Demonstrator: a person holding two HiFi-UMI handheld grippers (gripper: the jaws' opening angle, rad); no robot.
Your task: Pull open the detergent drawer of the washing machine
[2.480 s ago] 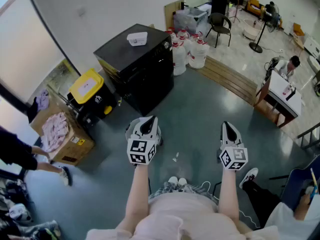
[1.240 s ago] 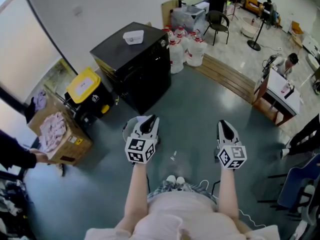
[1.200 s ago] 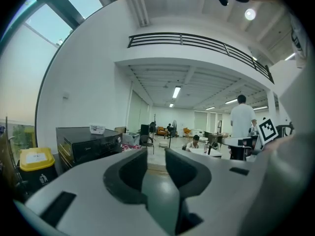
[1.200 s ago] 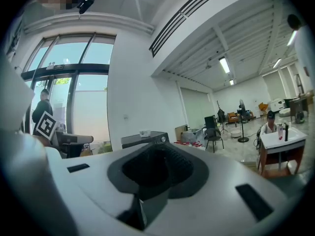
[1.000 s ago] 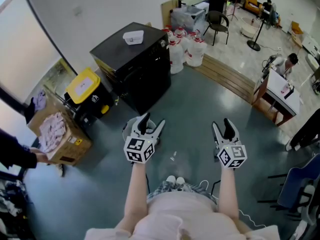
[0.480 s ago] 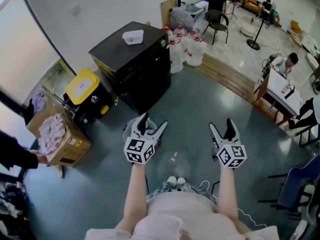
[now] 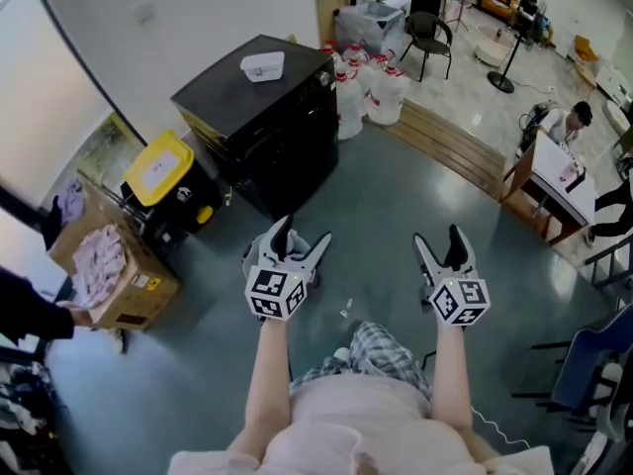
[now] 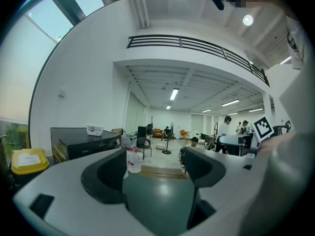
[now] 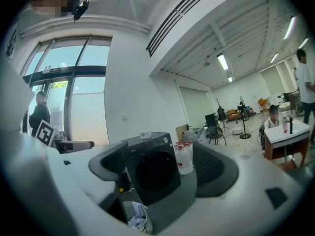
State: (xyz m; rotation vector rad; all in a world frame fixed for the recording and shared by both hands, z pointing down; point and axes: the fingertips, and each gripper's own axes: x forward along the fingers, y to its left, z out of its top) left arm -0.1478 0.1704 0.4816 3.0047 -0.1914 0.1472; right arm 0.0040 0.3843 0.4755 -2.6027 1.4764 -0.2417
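Distance is what the coming move turns on. The black front-loading washing machine (image 7: 282,132) stands well ahead of you and off to your left, its front turned your way, with bare grey floor (image 7: 376,216) between it and both tools. Your left gripper (image 7: 302,237) is the nearer one in the head view. Your right gripper (image 7: 438,240) sits further to the side, yet its own view frames the machine between its jaws.

Both pairs of jaws have just been opening and now stand spread wide, with nothing between them and nothing held.

The detergent drawer should sit in the control strip (image 9: 147,146) along the top of the front, probably at the end away from the knob (image 9: 166,142). At this range I cannot make out its edge. It would slide out straight from the front, so close in facing that front before either tool can hook it.
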